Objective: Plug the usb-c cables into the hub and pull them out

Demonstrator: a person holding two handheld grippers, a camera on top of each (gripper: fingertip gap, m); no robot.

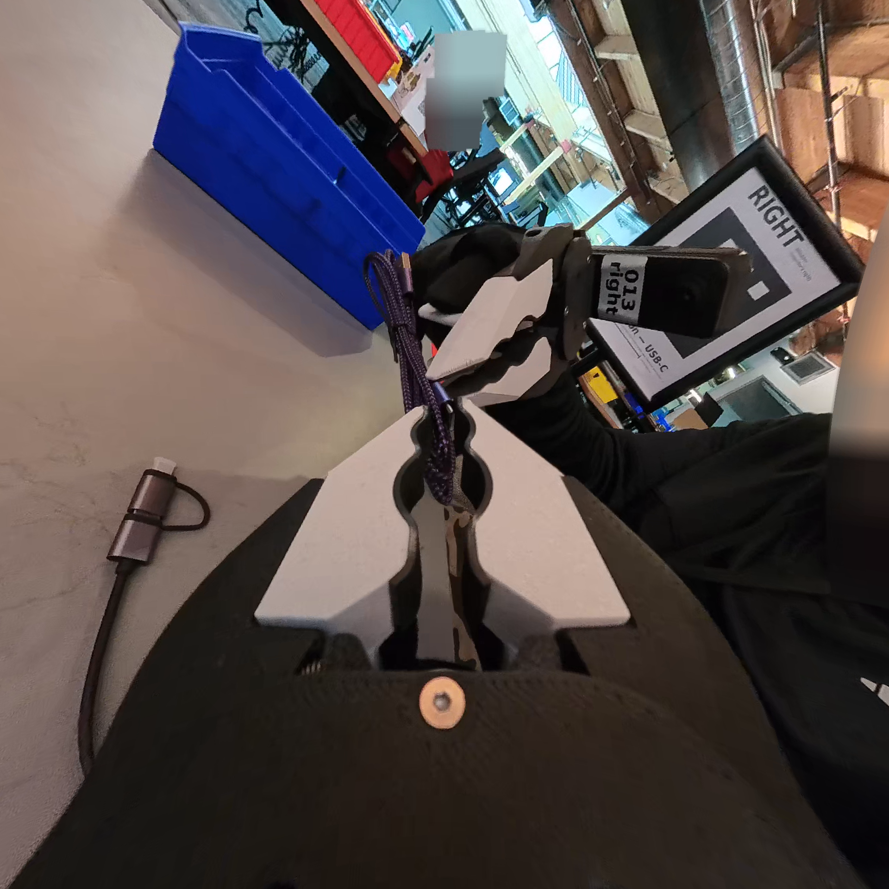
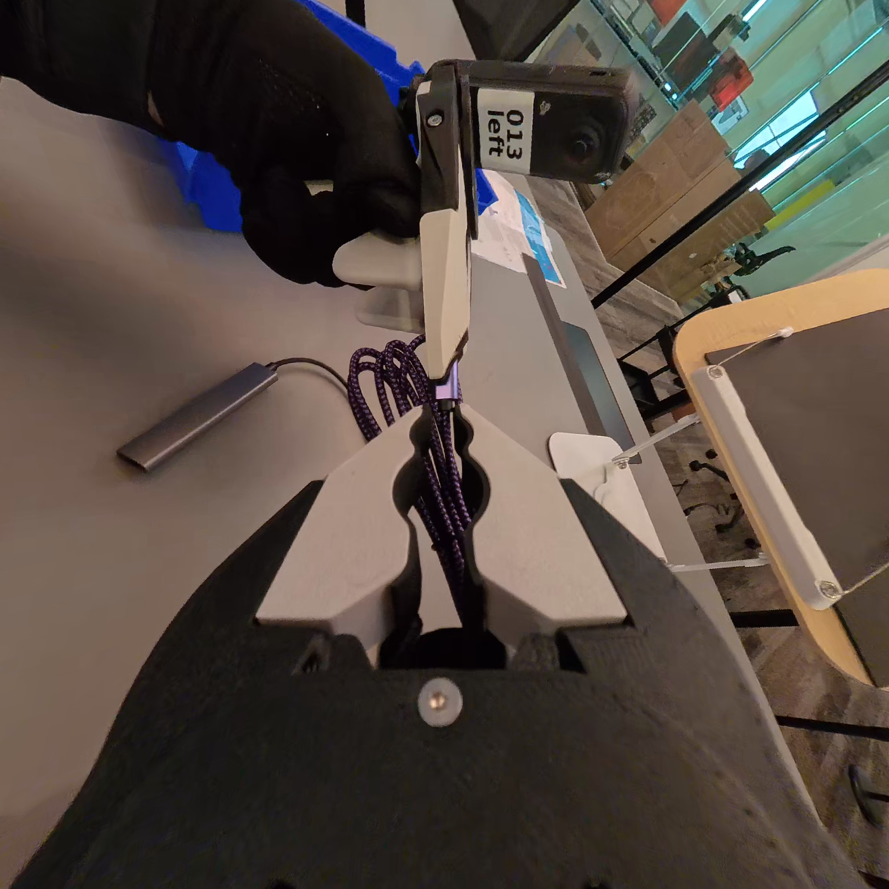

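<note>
A coiled purple braided usb-c cable [image 1: 409, 346] hangs between both grippers above the grey table [image 1: 144, 336]. My left gripper [image 1: 440, 416] is shut on its strands, with the purple connector [image 1: 440, 395] just past the tips. My right gripper [image 2: 440, 416] is shut on the cable bundle [image 2: 385, 380] from the opposite side. In the right wrist view the left gripper [image 2: 445, 365] comes down from above, tips at the connector [image 2: 445, 387]. The flat grey hub [image 2: 197, 418] lies on the table to the left. Its lead's plug with a tethered adapter [image 1: 142, 519] lies near my left gripper.
A blue plastic bin [image 1: 269, 168] stands on the table behind the cable. A black-framed sign [image 1: 721, 269] stands behind the right gripper. A white stand base [image 2: 591, 462] and papers [image 2: 519, 231] are near the table's far edge. Black-gloved hands [image 2: 288, 144] hold the grippers.
</note>
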